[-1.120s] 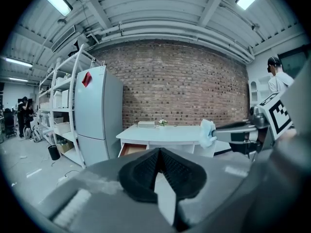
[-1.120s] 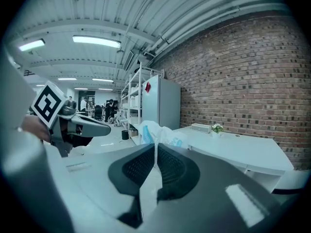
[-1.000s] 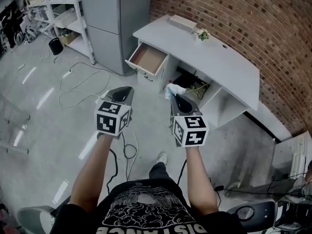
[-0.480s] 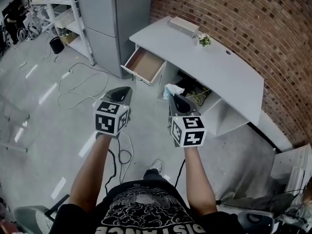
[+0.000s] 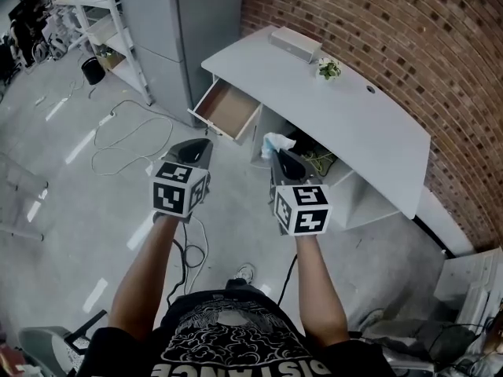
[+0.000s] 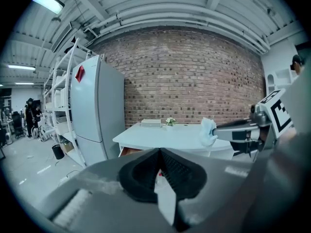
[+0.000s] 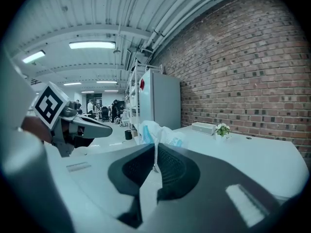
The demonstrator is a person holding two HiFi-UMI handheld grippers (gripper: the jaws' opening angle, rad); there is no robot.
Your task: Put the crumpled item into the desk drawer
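A crumpled white item with pale blue print sticks out past the tips of my right gripper, which is shut on it; in the right gripper view the crumpled item bulges just above the closed jaws. My left gripper is shut and holds nothing. The white desk stands against the brick wall ahead. Its drawer is pulled open at the desk's left end, showing a bare brown bottom. Both grippers hover over the floor short of the desk, the right one nearer the drawer. In the left gripper view the item shows at right.
A grey box and a small potted plant sit on the desk top. A tall grey cabinet stands left of the drawer, with shelving beyond. Cables trail across the floor. Wires fill the desk's open underside.
The view has shifted toward the desk, so desk and drawer sit slightly closer and more to the left. Both grippers keep their pose, the right still shut on the item.
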